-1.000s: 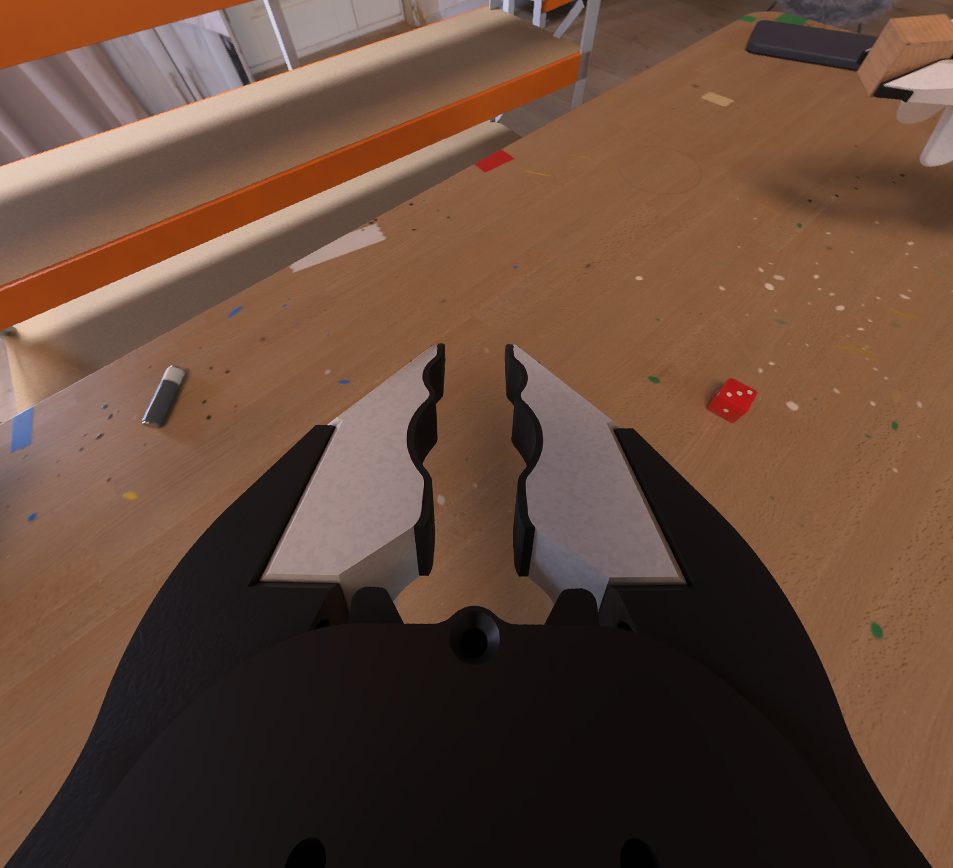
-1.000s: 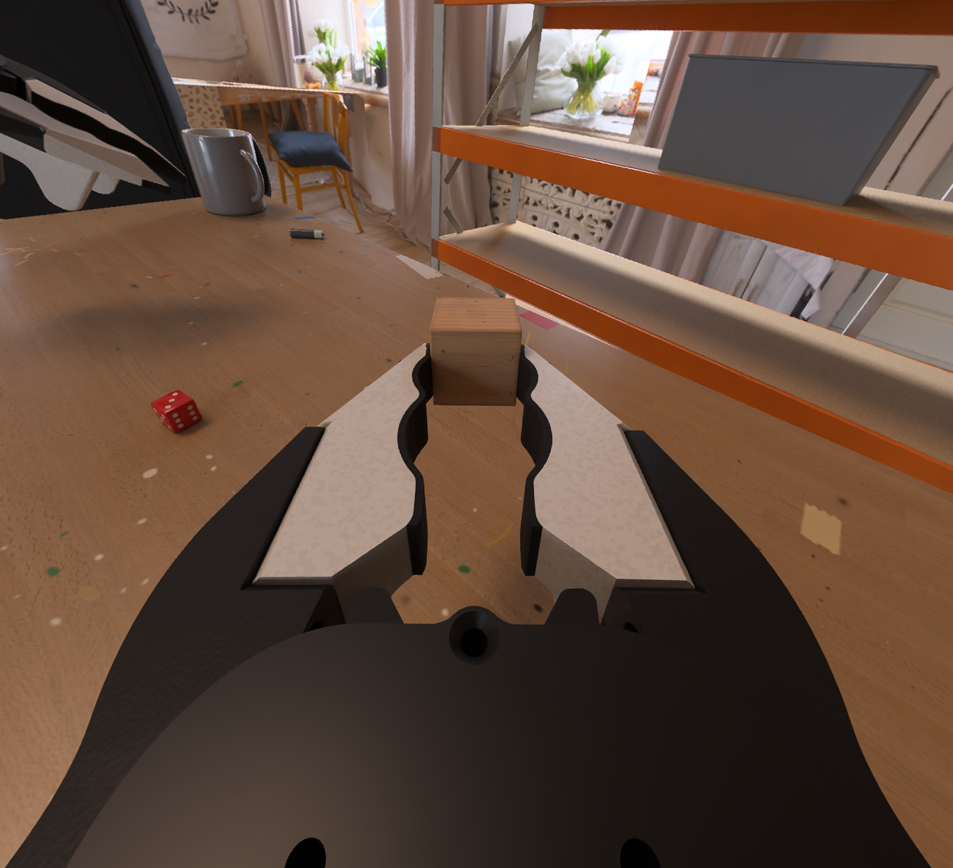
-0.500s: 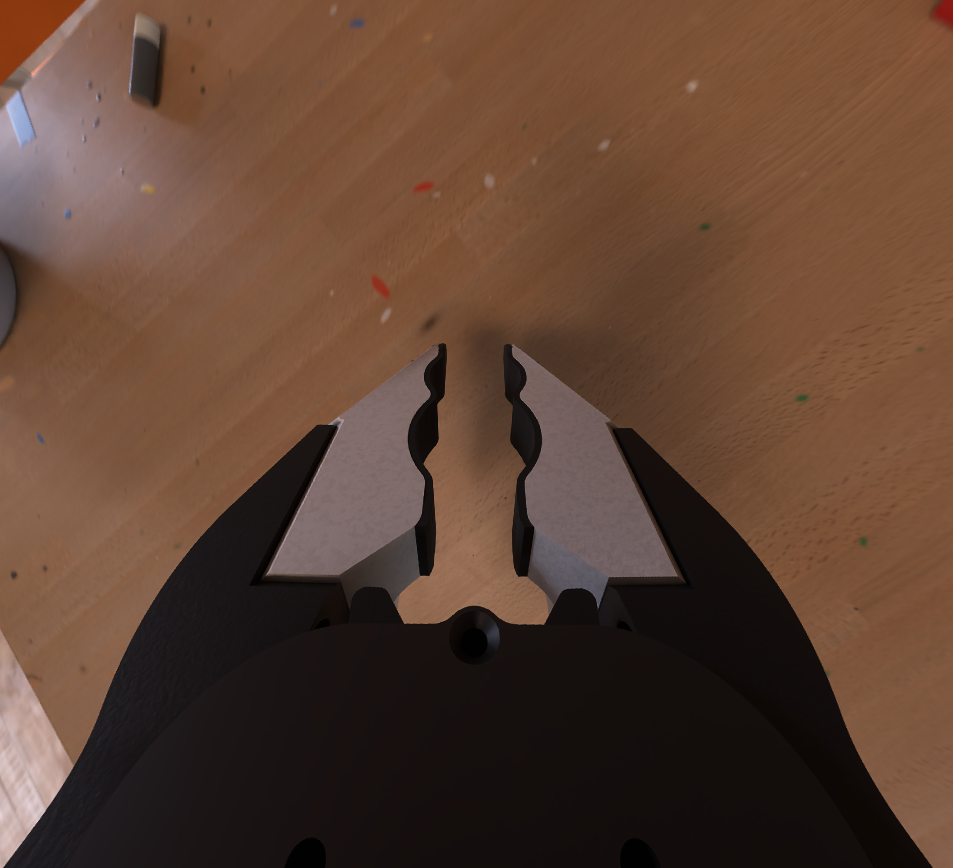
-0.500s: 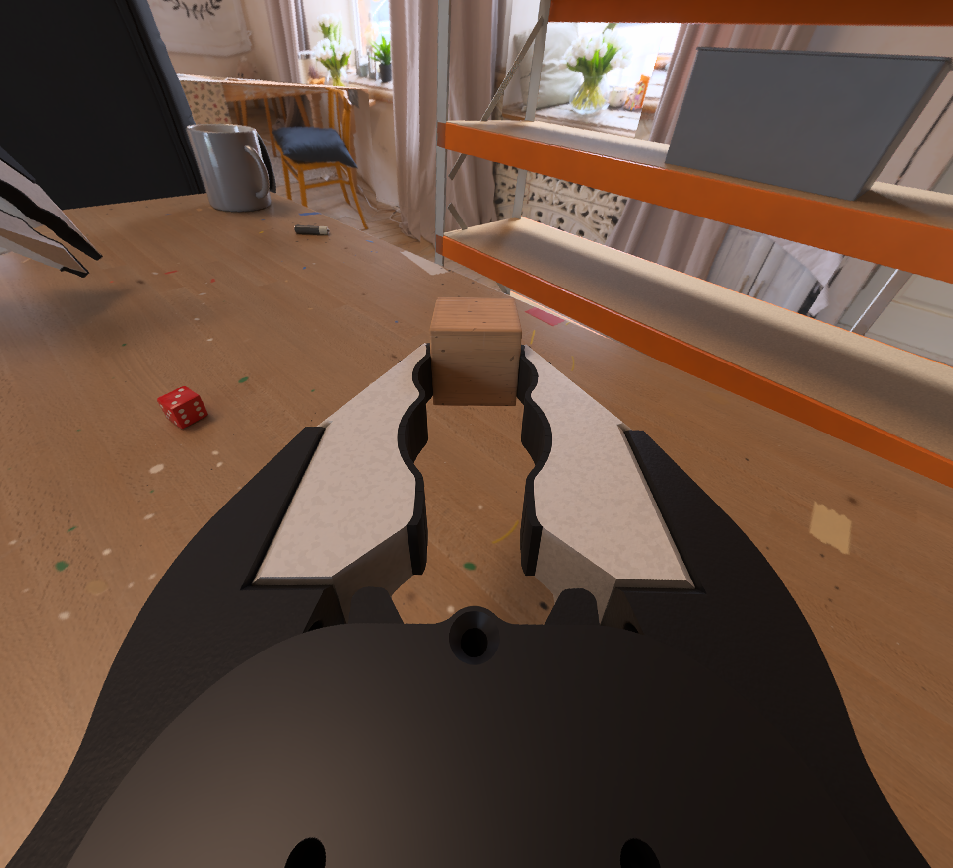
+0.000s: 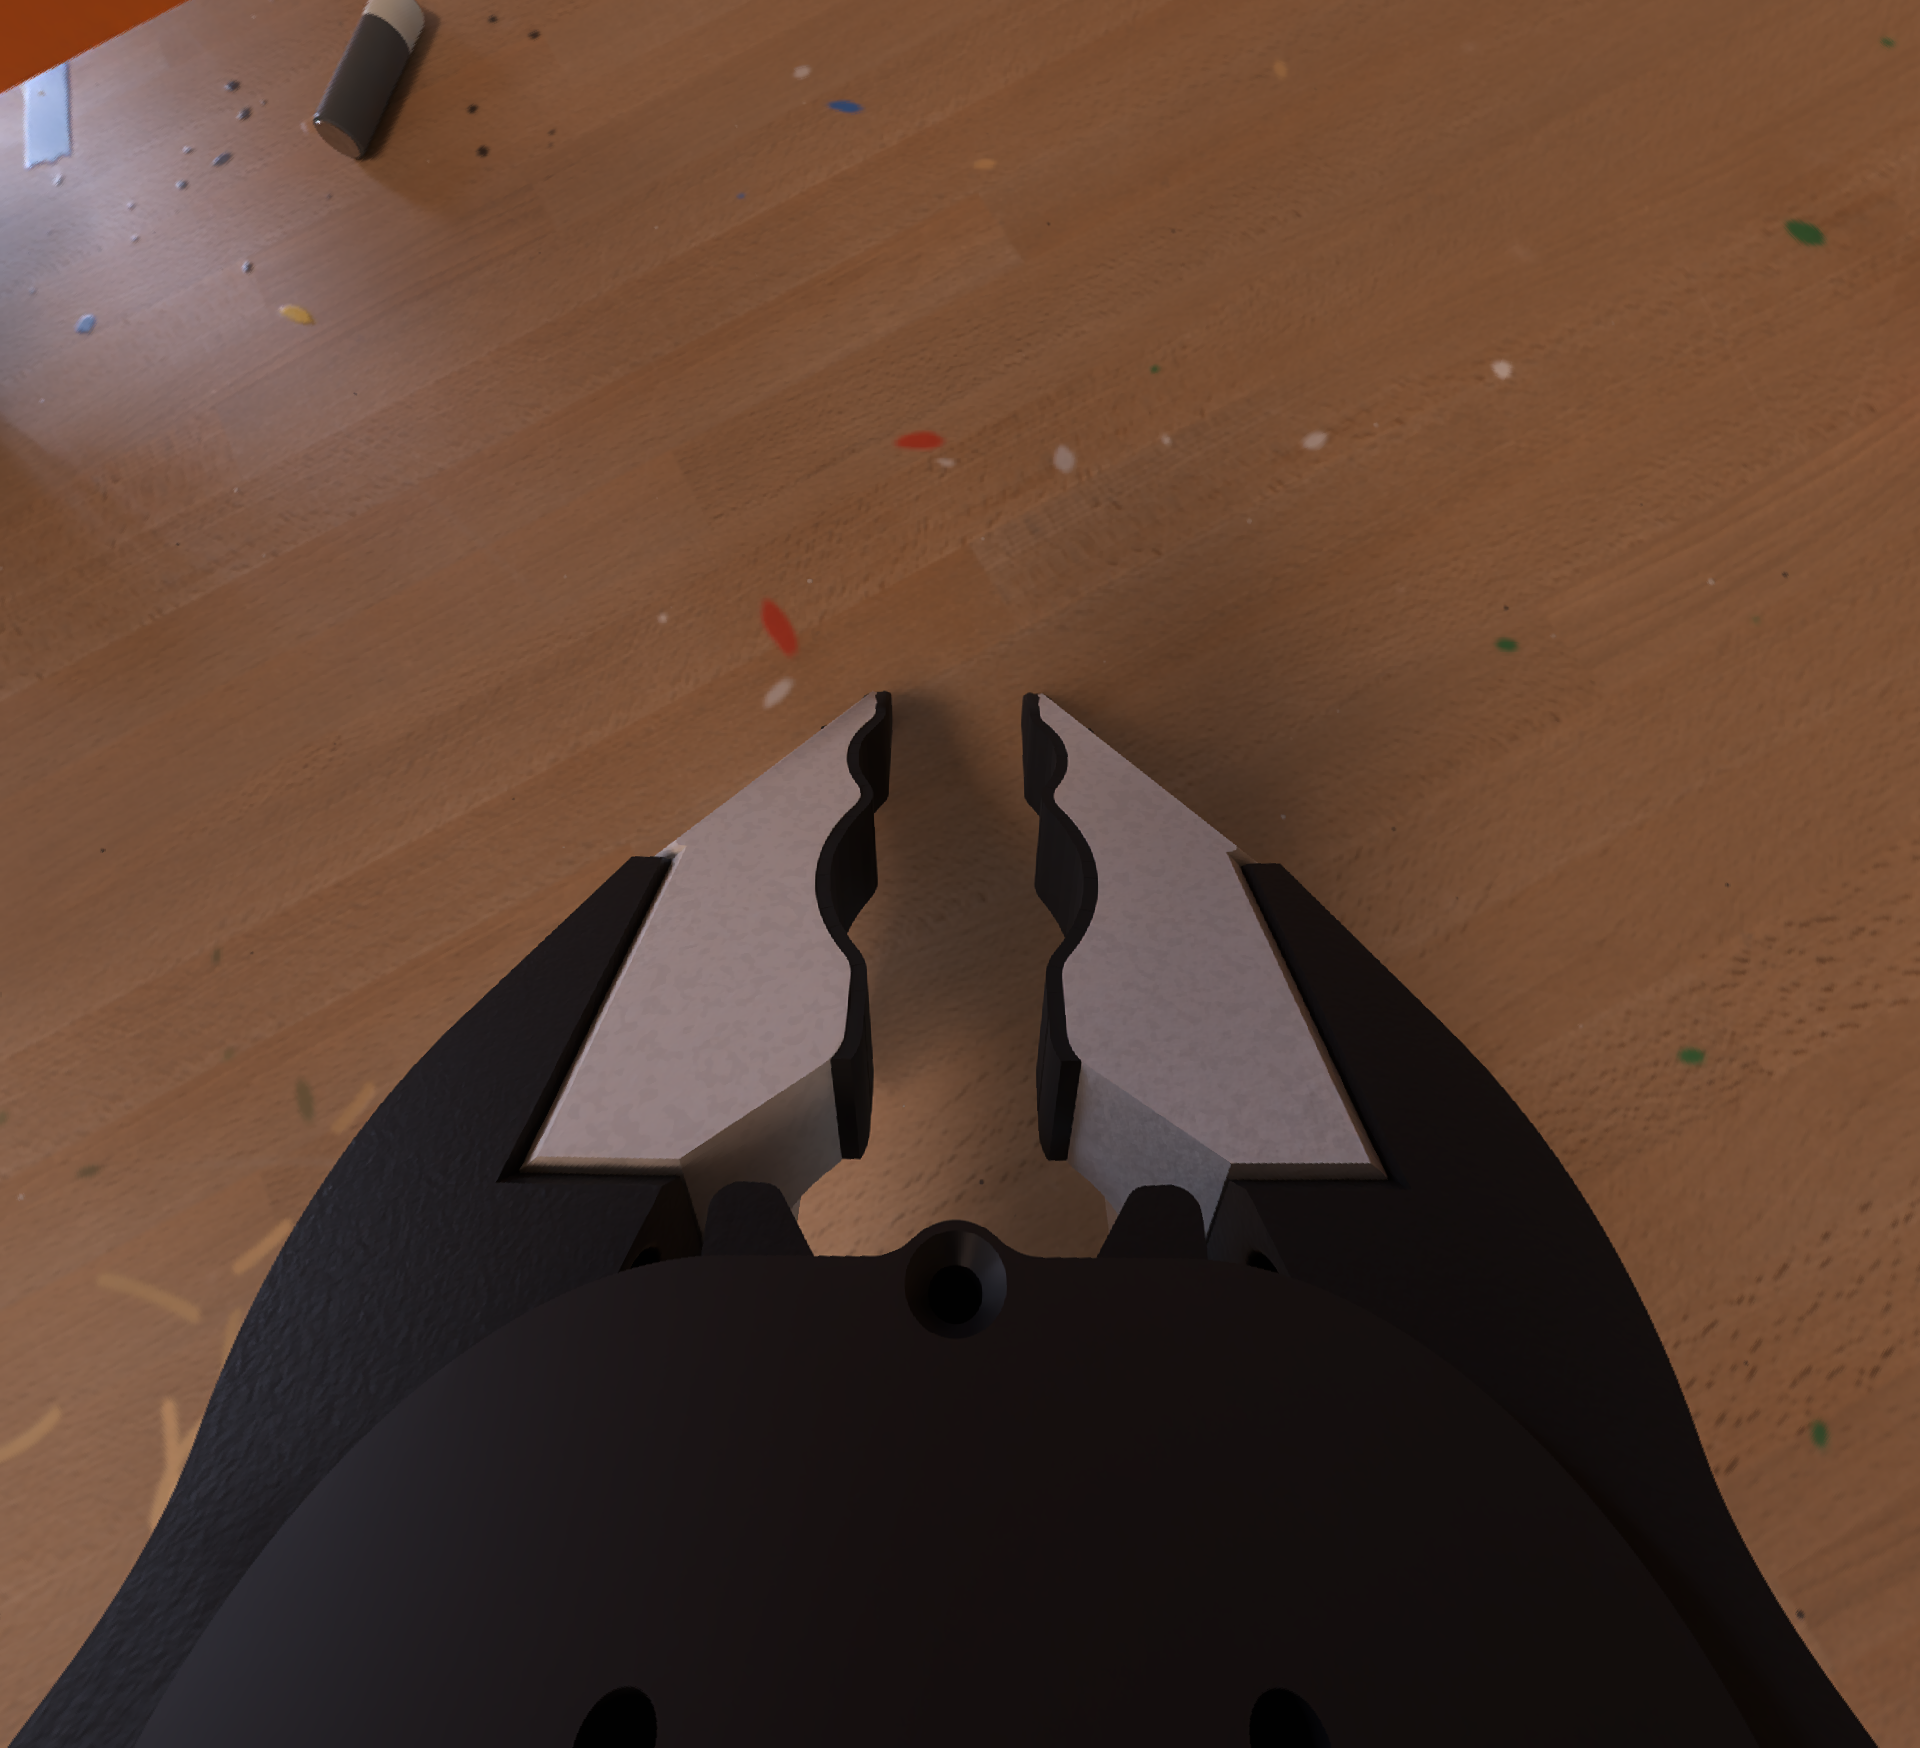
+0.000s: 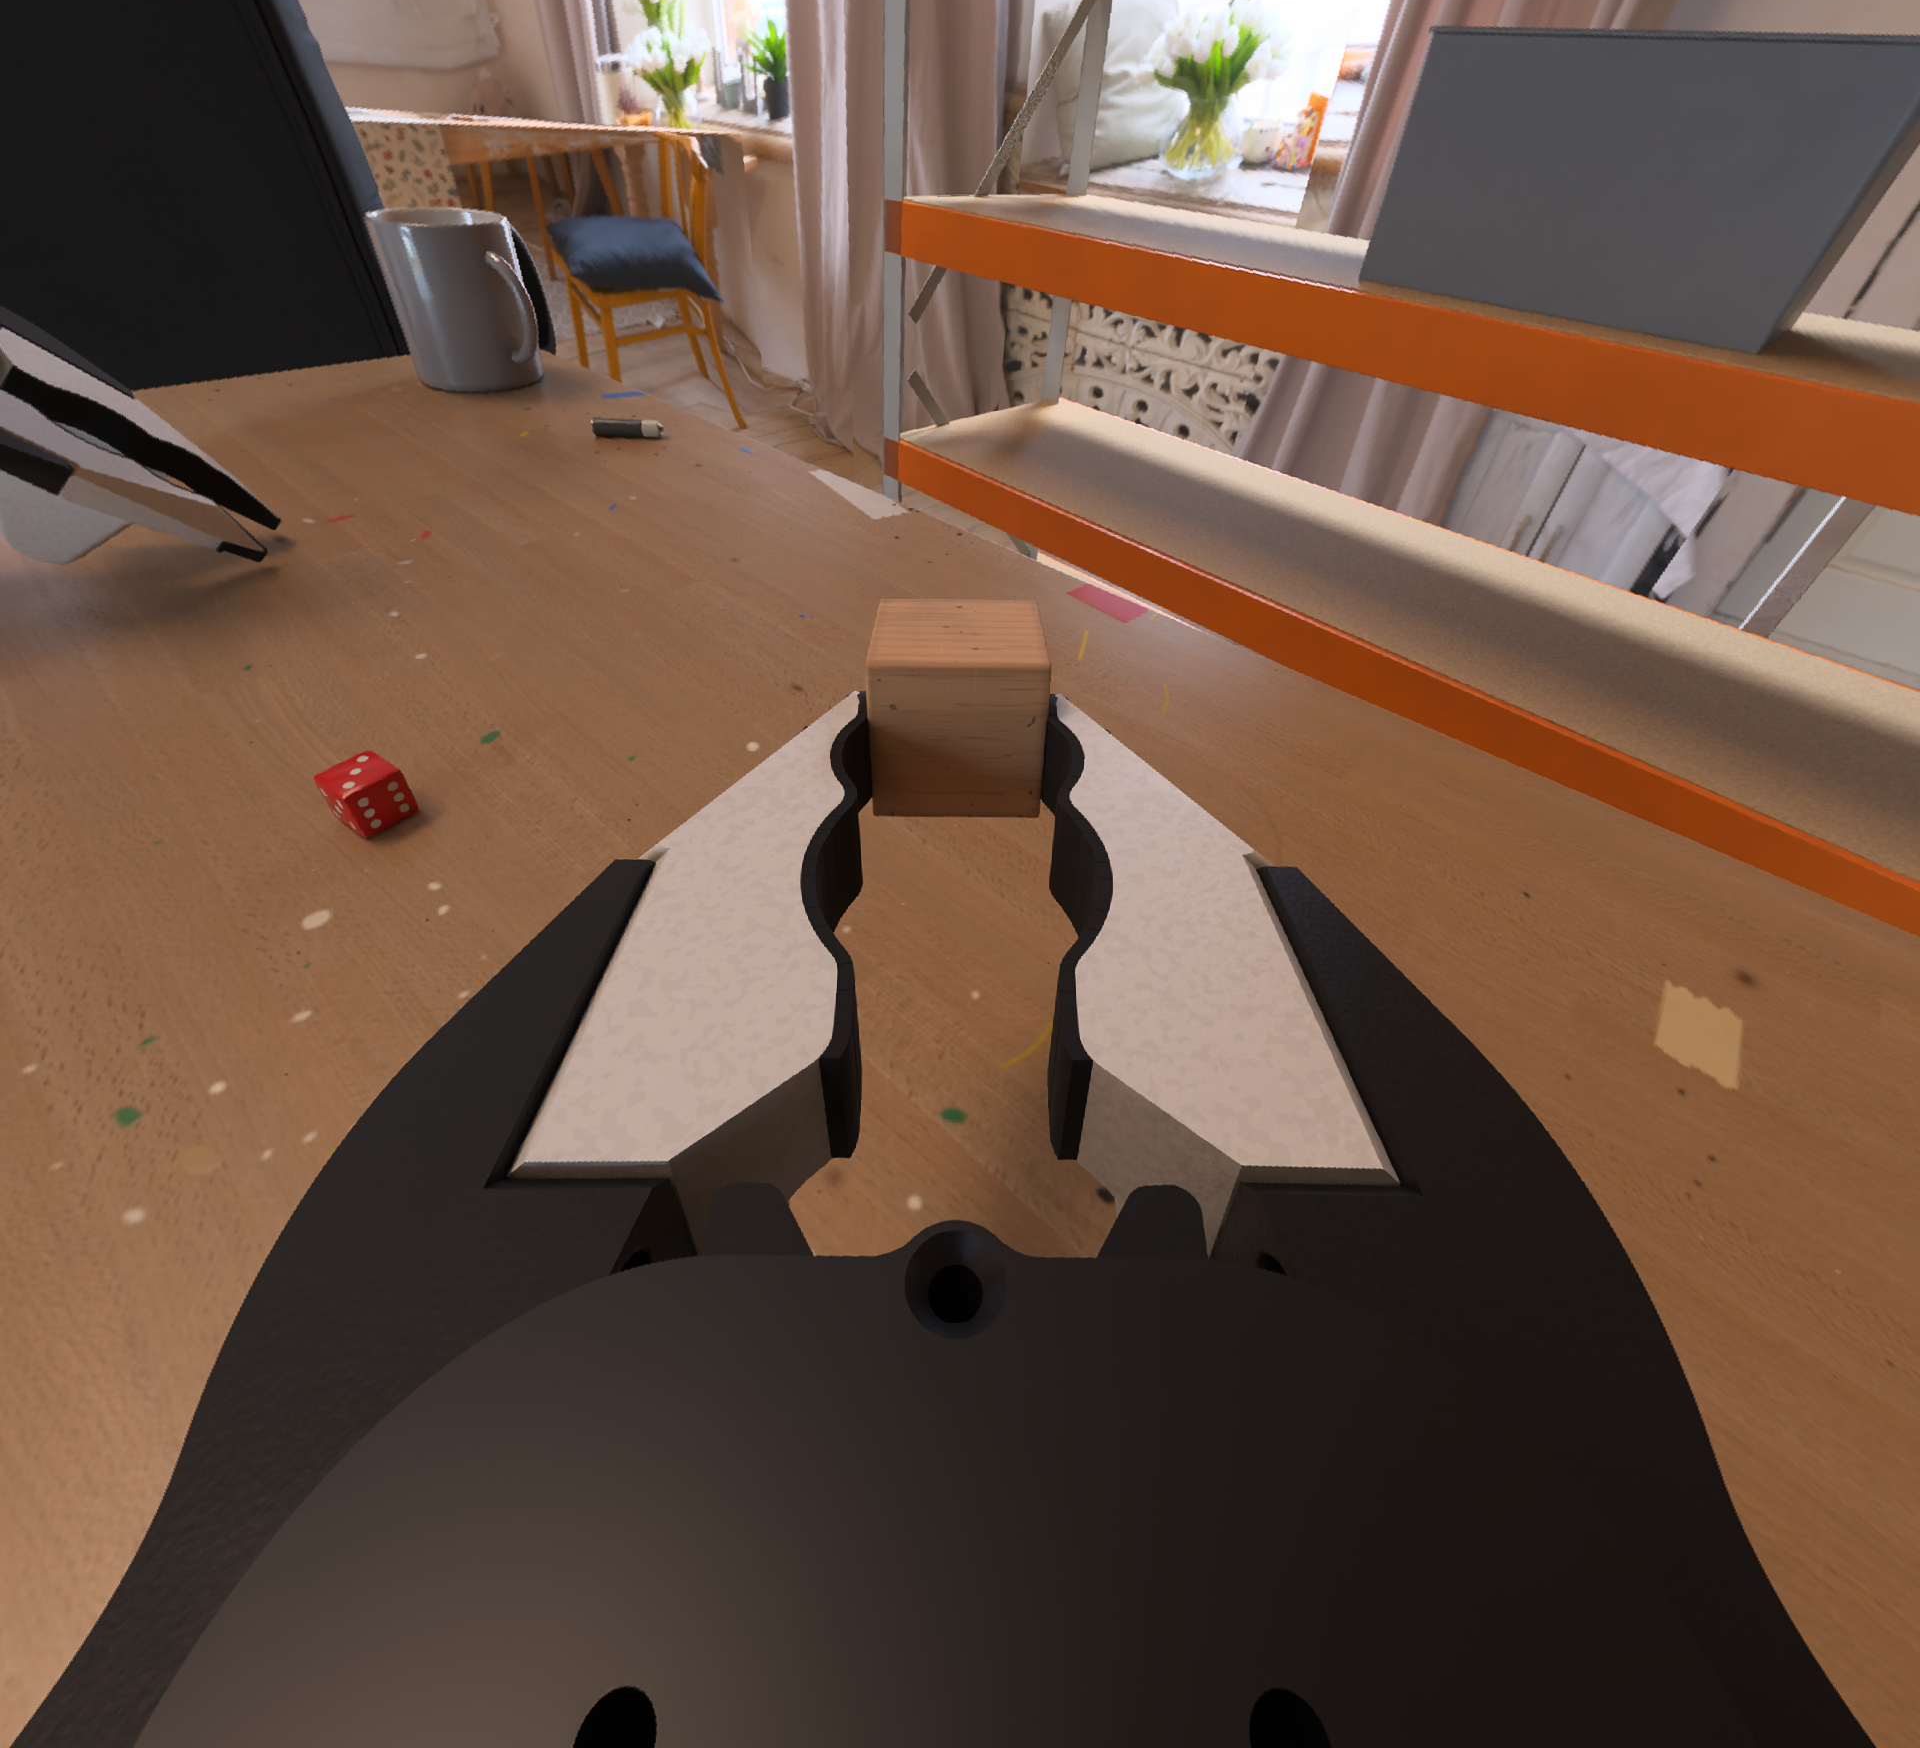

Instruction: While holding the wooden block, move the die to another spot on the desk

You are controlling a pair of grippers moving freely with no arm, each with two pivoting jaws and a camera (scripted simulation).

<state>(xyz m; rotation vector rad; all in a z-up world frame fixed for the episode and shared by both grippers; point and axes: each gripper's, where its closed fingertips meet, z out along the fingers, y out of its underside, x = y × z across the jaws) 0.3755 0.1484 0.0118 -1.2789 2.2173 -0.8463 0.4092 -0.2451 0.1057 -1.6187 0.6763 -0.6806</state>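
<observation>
Right gripper (image 6: 956, 711) clamps block (image 6: 956, 711) at fingertips, above desk (image 6: 1351, 1127). Red die (image 6: 366, 794) lies on desk, left of it. Left gripper (image 5: 956, 701) narrowly parted, empty, tips near desk, die outside its view. Advice: bring left gripper over die, straddle squarely, keep block grip steady.

I'm seeing a grey mug (image 6: 457, 301) sitting at the desk's (image 6: 644, 618) far edge, w/ a small dark cylindrical battery (image 5: 371, 69) lying nr it. Orange shelving (image 6: 1351, 327) is running along the right side, holding a grey slab (image 6: 1631, 181), leaning.
</observation>
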